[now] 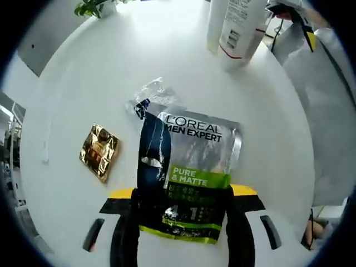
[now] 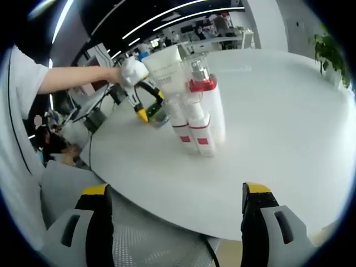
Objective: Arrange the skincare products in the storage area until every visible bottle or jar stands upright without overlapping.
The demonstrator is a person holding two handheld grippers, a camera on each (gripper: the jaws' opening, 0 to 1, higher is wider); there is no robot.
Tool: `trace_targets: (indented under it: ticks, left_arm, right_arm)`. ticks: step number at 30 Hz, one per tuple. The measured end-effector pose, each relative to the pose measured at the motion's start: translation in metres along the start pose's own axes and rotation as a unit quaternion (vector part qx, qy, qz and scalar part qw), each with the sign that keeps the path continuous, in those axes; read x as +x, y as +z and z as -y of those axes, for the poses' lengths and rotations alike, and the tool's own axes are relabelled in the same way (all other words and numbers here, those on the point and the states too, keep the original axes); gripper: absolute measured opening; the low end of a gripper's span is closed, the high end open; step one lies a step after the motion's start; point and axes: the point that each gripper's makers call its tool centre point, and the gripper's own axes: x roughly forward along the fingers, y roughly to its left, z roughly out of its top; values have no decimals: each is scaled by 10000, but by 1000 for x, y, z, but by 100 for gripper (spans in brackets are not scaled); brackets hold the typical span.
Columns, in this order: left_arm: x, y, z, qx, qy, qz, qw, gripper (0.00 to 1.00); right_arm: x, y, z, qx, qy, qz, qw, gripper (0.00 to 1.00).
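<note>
In the left gripper view my left gripper [image 1: 183, 196] is shut on a silver, dark blue and green L'Oréal Men Expert pouch [image 1: 192, 167], held just above the white round table [image 1: 267, 139]. A gold sachet [image 1: 100, 151] lies flat to its left. A clear crinkled sachet [image 1: 154, 93] lies beyond the pouch. White bottles [image 1: 239, 28] stand upright at the far edge. In the right gripper view my right gripper [image 2: 177, 190] is open and holds nothing, near the table's rim. The white bottles with red bands [image 2: 196, 105] stand clustered mid-table, with the left gripper [image 2: 140, 105] behind them.
A potted plant [image 1: 94, 6] stands at the table's far side, also seen as the green plant [image 2: 331, 53] at the right. A person's gloved hand [image 2: 133, 69] and bare forearm reach in from the left. A cable hangs off the table's edge [image 2: 97, 139].
</note>
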Motion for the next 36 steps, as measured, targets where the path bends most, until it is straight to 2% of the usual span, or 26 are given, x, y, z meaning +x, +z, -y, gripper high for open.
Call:
trace_targets:
  ticks: [1, 4, 5, 6, 7, 12, 14, 16, 21, 24, 25, 30, 36]
  left_arm:
    - [1, -1, 2, 95, -27, 15, 10000, 56]
    - [1, -2, 0, 0, 8, 79, 10000, 49]
    - [0, -2, 1, -16, 20, 94, 10000, 38]
    - [-1, 0, -3, 83, 105, 206, 9997, 22]
    - [0, -4, -1, -364, 116, 168, 9991, 22]
    - [2, -5, -4, -407, 268, 243, 9985, 20]
    - [0, -9, 2, -387, 356, 185, 9984, 20]
    - [-6, -5, 10, -578, 386, 313, 9971, 20]
    - [-26, 9, 18, -1315, 566, 786, 9866, 19]
    - [-39, 19, 18, -1839, 710, 1049, 9748, 19]
    - [-42, 20, 19, -1937, 721, 1067, 9726, 19]
    - [-56, 22, 21, -2107, 874, 1135, 9670, 19]
    - [-67, 24, 31, -2422, 937, 1275, 9573, 18]
  right_arm:
    - [0, 0, -1, -6, -3, 8, 10000, 96]
    - [0, 0, -1, -16, -3, -4, 10000, 96]
    - [0, 1, -2, -21, 1, -3, 10000, 96]
    - [-1, 0, -2, -25, 4, -7, 10000, 96]
    - [-1, 1, -2, -23, 3, 0, 10000, 96]
    - [-2, 1, -2, -33, 11, 10, 10000, 96]
    - [-2, 2, -3, -38, 27, 25, 10000, 96]
    - [-3, 3, -4, -46, 38, 47, 10000, 96]
    - [-4, 10, -8, -92, 101, 141, 9998, 96]
    - [-6, 16, -12, -146, 147, 193, 9996, 95]
    - [-5, 17, -13, -166, 158, 201, 9995, 95]
    - [-7, 23, -22, -254, 227, 266, 9991, 95]
    - [-10, 23, -25, -348, 265, 306, 9986, 94]
